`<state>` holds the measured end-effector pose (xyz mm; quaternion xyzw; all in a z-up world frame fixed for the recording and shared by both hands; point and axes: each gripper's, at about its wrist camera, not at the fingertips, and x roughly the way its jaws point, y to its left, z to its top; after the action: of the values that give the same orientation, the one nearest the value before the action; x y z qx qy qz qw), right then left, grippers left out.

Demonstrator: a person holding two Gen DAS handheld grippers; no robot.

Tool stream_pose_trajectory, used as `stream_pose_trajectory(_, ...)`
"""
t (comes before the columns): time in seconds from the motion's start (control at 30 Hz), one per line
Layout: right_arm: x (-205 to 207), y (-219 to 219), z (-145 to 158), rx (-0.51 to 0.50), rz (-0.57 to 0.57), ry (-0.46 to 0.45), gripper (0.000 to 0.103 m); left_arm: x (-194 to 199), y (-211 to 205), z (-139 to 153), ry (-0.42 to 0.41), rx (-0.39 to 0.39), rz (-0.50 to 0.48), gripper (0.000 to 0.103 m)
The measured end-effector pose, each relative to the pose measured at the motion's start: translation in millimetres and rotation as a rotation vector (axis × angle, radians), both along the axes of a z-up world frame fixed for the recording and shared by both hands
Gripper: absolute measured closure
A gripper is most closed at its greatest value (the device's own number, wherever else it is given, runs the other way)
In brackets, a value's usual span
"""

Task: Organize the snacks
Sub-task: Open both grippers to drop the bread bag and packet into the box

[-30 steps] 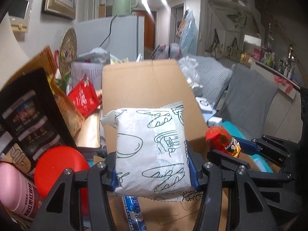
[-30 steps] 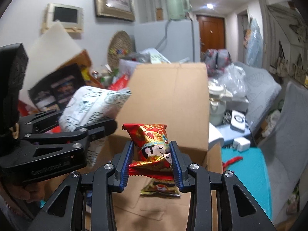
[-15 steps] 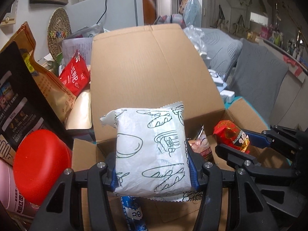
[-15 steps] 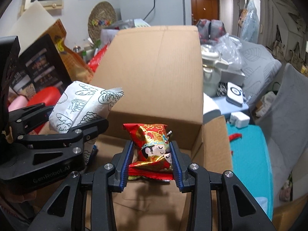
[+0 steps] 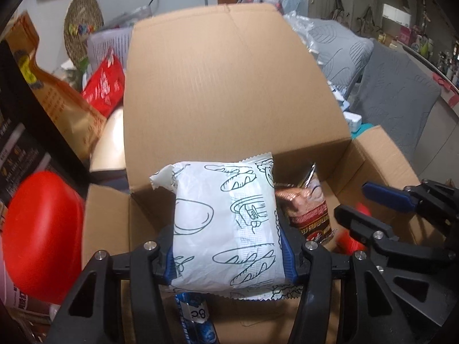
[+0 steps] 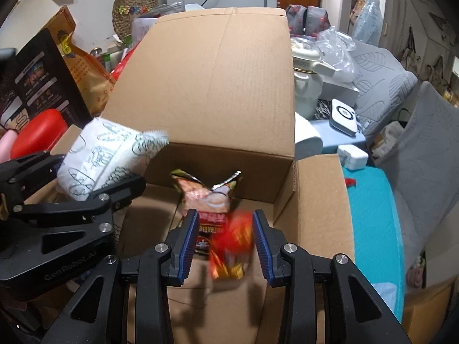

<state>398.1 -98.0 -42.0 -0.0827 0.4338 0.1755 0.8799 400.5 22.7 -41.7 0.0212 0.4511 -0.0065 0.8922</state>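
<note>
both tools tilt down over the box (image 6: 218, 91): left tool (image 5: 228, 253) clamps the white packet (image 5: 226, 226), right tool (image 6: 225, 239) just parted

The open brown corrugated-cardboard box (image 6: 218, 80) is matt, with faint ribbing. The white snack packet printed with bread drawings (image 5: 226, 229) looks like thin, slightly crinkled film with a serrated seal edge. The small red and gold snack packet (image 6: 231, 253) appears glossy foil, though blurred.
</note>
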Motion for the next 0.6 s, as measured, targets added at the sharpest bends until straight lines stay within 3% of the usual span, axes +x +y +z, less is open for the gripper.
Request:
stream_pose_trajectory(0.07, -0.7, 0.5, -1.4, -0.013, -0.005, 0.0, 0.056, -0.2, 1.3, -0.7, 0.003, 0.002, 0.013, 0.046)
stream_pose_trajectory(0.23, -1.4, 0.2, 1.1, -0.012, -0.009, -0.001, 0.055, -5.5, 1.3, 6.7, -0.032, 0.024, 0.037, 0.035)
stream_pose_trajectory(0.6, -18.5, -3.9, 30.8, 0.035, -0.007, -0.047, 0.055, -22.8, 10.3, 33.7, -0.072, -0.017, 0.059, 0.035)
